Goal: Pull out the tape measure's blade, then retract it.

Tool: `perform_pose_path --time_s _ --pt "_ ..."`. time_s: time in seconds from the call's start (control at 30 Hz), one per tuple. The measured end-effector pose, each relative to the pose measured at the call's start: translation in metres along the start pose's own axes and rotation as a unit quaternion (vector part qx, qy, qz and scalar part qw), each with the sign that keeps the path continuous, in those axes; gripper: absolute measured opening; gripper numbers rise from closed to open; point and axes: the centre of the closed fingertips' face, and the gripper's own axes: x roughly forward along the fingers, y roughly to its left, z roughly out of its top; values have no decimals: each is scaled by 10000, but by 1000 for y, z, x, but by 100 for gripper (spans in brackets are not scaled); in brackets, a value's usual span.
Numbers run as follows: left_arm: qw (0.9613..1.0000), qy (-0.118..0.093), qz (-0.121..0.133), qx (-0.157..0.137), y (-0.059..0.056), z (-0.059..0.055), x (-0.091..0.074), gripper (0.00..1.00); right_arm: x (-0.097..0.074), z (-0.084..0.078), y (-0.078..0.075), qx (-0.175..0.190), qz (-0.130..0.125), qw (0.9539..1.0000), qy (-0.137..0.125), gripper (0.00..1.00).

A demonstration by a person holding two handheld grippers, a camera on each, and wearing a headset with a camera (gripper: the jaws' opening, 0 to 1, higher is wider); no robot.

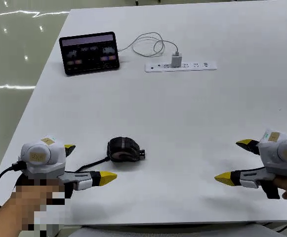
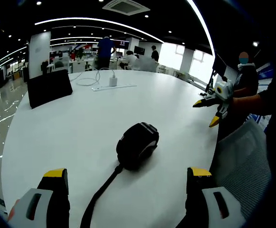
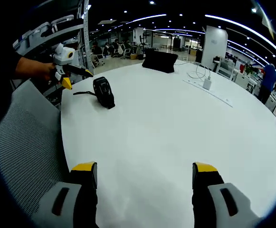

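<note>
My left hand-held gripper (image 1: 90, 162) and right hand-held gripper (image 1: 231, 160) both gape wide and hold nothing. The tape measure (image 1: 125, 149) lies near-left on the tabletop (image 1: 192, 118), just beyond my left jaws. It looks rigid, compact and weighty, so I'd clamp its case sides.

We can read no word or number anywhere: the marks on the small yellowish paper stickers (image 1: 48, 140) atop the left gripper (image 1: 89, 162) and the right gripper (image 1: 232, 160), and the lit screen of the black rectangular tablet (image 1: 89, 53), are too blurred.
</note>
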Motion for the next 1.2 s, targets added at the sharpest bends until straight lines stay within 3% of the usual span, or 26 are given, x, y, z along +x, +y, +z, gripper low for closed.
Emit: perform_pose_path --time_s 0.13,0.27,0.63,1.2 --pt "9999 -77 74 51 3 2 -7 100 -10 -4 1 63 34 10000 -42 91" --pt "10000 -10 43 51 3 -2 -10 100 -21 -13 -4 349 18 9994 -74 97" --pt "10000 18 64 44 8 -5 -16 100 -32 -26 -9 345 -142 9993 45 98" --pt "9999 8 99 14 13 -3 -20 100 -32 -21 -11 391 -149 9991 0 96"
